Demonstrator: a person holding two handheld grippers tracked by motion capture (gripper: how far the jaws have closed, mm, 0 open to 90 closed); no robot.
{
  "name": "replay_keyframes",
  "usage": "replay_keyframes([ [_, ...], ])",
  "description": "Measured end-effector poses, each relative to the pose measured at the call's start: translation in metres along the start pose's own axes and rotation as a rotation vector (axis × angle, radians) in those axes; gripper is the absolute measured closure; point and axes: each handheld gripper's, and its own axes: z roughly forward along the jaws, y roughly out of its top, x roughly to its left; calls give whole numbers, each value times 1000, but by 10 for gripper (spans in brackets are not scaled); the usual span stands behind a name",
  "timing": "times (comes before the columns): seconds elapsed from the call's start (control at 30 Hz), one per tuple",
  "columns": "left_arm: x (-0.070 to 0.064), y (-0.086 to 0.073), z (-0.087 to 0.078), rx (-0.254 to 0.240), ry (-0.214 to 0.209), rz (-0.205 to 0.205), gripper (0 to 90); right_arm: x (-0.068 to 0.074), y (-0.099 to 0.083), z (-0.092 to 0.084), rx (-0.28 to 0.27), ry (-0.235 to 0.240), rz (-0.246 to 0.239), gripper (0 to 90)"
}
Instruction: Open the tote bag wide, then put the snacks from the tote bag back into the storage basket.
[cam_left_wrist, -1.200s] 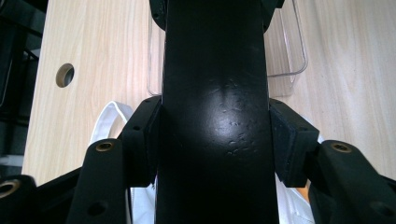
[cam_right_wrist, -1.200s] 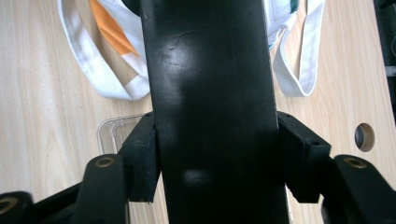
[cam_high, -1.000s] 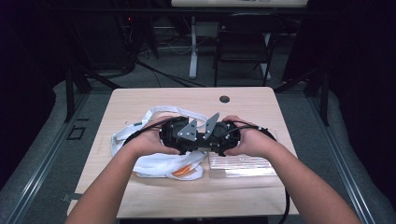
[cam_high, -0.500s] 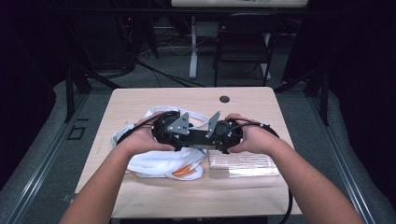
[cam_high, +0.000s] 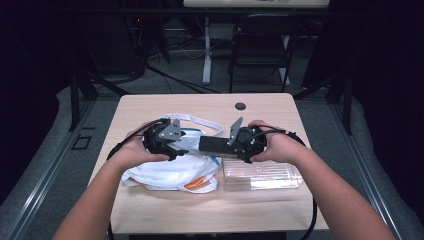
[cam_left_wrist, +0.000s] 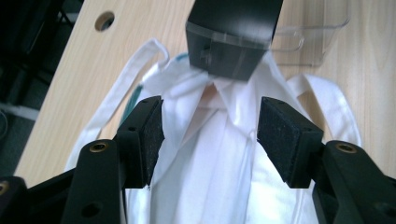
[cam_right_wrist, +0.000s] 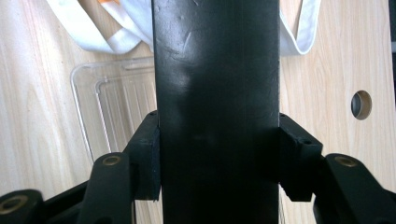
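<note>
Just below mid-frame of the high view, right gripper (cam_high: 220, 145) clamped on a black box (cam_high: 212, 144), held level and pointing toward the left; pads pressed against both flanks of that box (cam_right_wrist: 217, 112) in the right gripper view. Left of it, left gripper (cam_high: 186, 150) with jaws wide apart, nothing pinched, having just been opening; between its pads (cam_left_wrist: 154, 135) in the left gripper view, white bag cloth and the box end (cam_left_wrist: 231, 39) beyond, at upper centre. Underneath both, white plastic bag (cam_high: 167, 172) bunched on the wooden table (cam_high: 165, 210), something orange inside (cam_high: 196, 184) at its lower right edge. Lower right, clear plastic tray (cam_high: 262, 176) just beside the bag. Near the far table edge, round cable hole (cam_high: 240, 106).
</note>
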Motion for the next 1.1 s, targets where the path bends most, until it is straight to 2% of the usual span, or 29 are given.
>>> replay_keyframes([
  [0.07, 0, -7, 0, 5, 5, -13, 412, -1, -3, 0, -5, -2, 13, 430],
  [0.2, 0, -19, -3, 9, 24, -58, 415, -3, -8, -2, 6, -5, 13, 430],
  [0.23, -1, -24, -4, 13, 34, -78, 415, -3, -11, -2, 2, -6, 25, 430],
  [0.27, -1, -24, -4, 13, 34, -78, 415, -3, -11, -2, 2, -6, 25, 430],
  [0.4, -2, -35, -4, 25, 52, -123, 415, -5, -17, -4, 4, -9, 30, 429],
  [0.53, -4, -47, -3, 15, 61, -182, 415, -6, -22, -6, 9, -13, 37, 429],
  [0.97, -12, -72, 3, 34, 65, -286, 424, -10, -34, -9, 38, -19, 41, 430],
  [1.1, -15, -81, 4, 34, 84, -315, 425, -12, -40, -10, 43, -20, 46, 429],
])
